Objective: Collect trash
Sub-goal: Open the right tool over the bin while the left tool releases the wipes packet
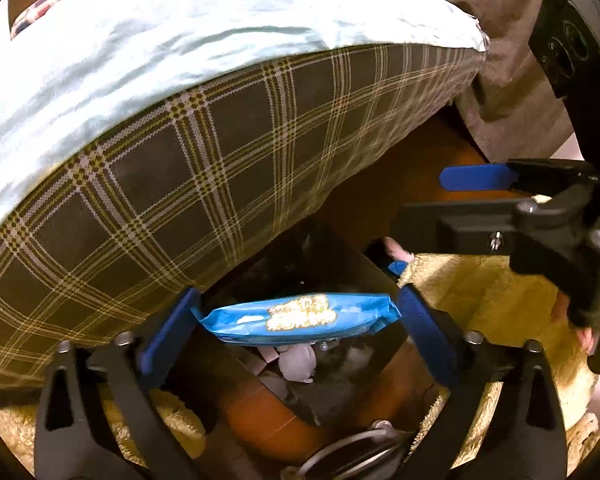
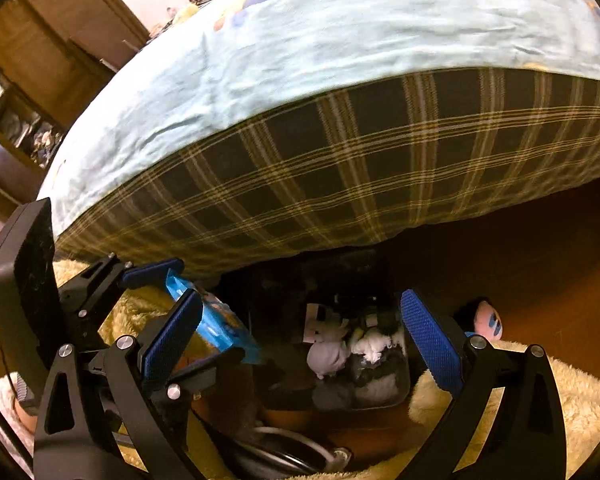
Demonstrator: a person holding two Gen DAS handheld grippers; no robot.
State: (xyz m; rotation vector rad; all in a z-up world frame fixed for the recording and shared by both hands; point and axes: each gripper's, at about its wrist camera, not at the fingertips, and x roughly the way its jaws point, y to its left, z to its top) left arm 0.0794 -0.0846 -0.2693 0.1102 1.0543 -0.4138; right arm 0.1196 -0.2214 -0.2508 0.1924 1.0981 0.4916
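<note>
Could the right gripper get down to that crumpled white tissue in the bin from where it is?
Probably yes. The right gripper is open and empty, with the crumpled tissue in the bin showing between its fingers; the blue snack wrapper sits off to one side.

Both hand-held grippers (image 1: 296, 336) (image 2: 300, 344): black frames, silver screws, blue textured fingertip pads (image 2: 428, 344).

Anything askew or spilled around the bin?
No spill visible. The blue snack wrapper is clamped crosswise in the left gripper, above the dark trash bin holding crumpled tissues. The right gripper is open.
</note>
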